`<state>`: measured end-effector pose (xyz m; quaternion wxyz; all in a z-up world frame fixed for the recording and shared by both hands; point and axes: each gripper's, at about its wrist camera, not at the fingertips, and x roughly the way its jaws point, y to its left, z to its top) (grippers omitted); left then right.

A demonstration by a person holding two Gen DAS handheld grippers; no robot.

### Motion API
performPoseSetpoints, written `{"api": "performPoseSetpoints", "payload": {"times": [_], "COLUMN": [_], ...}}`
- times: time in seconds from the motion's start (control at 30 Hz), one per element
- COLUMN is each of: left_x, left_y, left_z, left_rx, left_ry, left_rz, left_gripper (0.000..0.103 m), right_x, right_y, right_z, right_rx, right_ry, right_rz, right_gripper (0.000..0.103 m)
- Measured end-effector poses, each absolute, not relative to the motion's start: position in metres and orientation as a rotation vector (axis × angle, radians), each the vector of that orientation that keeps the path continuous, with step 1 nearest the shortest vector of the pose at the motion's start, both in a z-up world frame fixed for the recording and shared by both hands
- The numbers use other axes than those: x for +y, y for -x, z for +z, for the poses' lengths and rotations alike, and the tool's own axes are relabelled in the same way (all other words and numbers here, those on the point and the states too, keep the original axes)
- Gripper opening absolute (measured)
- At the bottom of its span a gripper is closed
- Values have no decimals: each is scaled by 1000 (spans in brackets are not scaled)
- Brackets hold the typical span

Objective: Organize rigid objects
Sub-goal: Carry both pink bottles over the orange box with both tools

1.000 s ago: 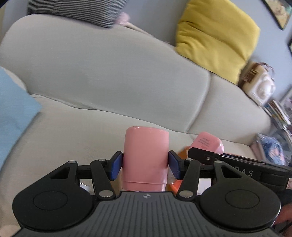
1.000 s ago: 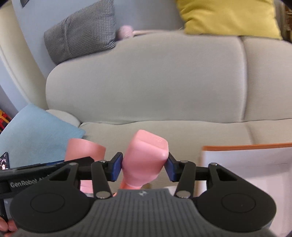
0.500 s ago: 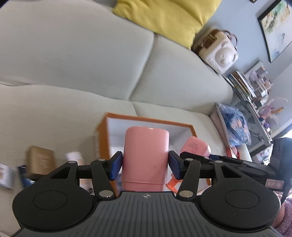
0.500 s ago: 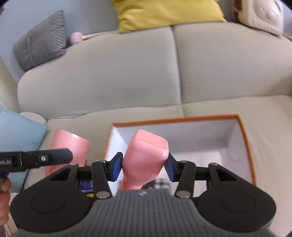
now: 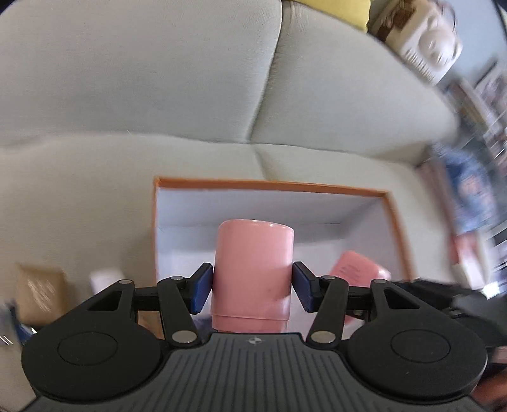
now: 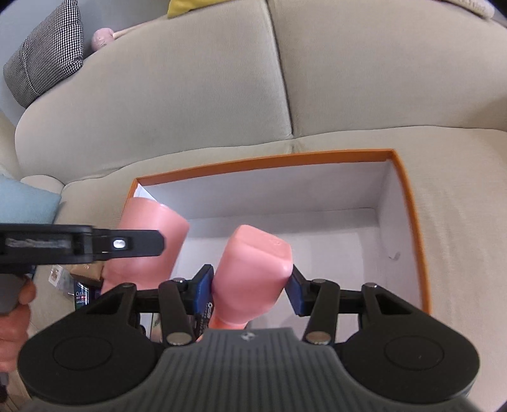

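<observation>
Pink round bottle [image 5: 253, 272] clamped, left claw [image 5: 253, 286] | squarish pink bottle [image 6: 253, 272] clamped, right claw [image 6: 252, 290] | orange-rimmed box [image 6: 408, 202]

You have a pale pink round bottle [image 5: 252, 272] between the blue pads [image 5: 200, 292] of your black left gripper [image 5: 252, 290], and a salmon-pink squarish bottle [image 6: 253, 272] in your black right gripper [image 6: 252, 290]. Your box [image 6: 408, 202] is white inside with an orange rim, on a beige-grey sofa [image 6: 190, 95]. At the edges you have a black-and-white houndstooth cushion [image 6: 44, 54], a yellow cushion [image 6: 187, 6], a light blue cushion [image 6: 22, 206] and a brown carton [image 5: 39, 293].

home living room: sofa [image 6: 202, 104], cushions [image 6: 47, 54]
</observation>
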<state>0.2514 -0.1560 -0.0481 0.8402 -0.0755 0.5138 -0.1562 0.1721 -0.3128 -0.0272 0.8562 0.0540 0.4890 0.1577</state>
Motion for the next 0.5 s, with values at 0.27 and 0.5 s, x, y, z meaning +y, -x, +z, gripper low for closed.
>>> {"api": "performPoseSetpoints", "payload": {"times": [0.27, 0.5], "left_x": [-193, -214], "left_y": [-274, -278], "left_z": [-77, -99], "left_rx": [1108, 1091], "left_ry": [-143, -362], "left_rz": [-198, -165], "left_gripper": [62, 63], "right_x": [-300, -301], "right_y": [-220, -243], "right_z": [-63, -79], "right_rx": [1080, 1102], "right_ry": [-49, -59], "right_rz": [332, 320], "right_gripper": [50, 50]}}
